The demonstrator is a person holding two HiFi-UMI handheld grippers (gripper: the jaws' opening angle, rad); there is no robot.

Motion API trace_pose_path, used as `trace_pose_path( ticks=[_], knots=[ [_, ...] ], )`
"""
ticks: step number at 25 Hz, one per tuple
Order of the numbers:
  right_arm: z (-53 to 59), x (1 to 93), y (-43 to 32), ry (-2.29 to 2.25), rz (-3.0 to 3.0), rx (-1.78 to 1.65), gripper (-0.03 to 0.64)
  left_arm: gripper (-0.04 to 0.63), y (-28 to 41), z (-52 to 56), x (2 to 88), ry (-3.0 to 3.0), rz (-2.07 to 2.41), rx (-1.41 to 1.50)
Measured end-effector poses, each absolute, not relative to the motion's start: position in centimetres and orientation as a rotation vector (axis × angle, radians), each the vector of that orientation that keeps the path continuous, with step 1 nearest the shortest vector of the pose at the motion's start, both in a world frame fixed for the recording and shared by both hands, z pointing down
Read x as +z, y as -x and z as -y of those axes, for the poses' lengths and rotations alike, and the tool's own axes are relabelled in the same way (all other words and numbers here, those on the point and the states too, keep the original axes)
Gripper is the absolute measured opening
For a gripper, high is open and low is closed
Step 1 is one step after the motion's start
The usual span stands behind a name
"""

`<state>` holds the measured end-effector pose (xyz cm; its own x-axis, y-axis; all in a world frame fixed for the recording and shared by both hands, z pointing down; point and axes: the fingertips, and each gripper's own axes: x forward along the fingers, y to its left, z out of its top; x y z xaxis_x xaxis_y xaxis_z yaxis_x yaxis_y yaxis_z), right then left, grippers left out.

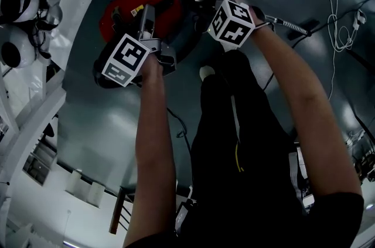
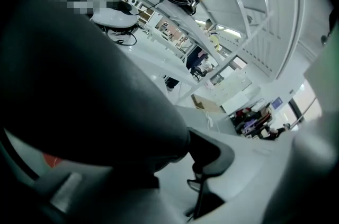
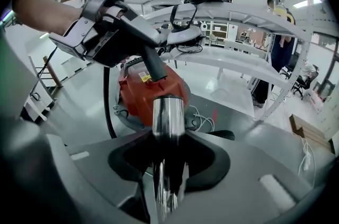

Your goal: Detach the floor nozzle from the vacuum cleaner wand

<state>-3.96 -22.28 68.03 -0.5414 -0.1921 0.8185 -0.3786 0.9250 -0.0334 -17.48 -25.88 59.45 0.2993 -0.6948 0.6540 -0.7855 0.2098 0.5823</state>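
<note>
At twelve o'clock, the left hand-held gripper (image 3: 127,24) clamps the black neck (image 3: 152,64) and the right hand-held gripper (image 3: 168,162) clamps the chrome wand (image 3: 168,112), seemingly braced for pulling them straight apart.

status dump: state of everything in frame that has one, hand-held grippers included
left hand-held gripper: shut on the hose handle.
right hand-held gripper: shut on the chrome wand.
chrome wand: joined to the hose handle, clamped between the right jaws.
hose handle: held above the canister.
black hose: slack, hanging beside the canister.
red vacuum canister: standing on the floor.
</note>
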Motion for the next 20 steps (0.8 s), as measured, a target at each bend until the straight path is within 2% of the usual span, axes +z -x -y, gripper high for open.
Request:
trace_pose_path(
  ticks=[20],
  knots=[
    [26.1,72.3,5.1,-0.392,2.042,0.307,0.161,0.175,15.2,26.3,63.3,-1.439,1.357,0.223]
  ],
)
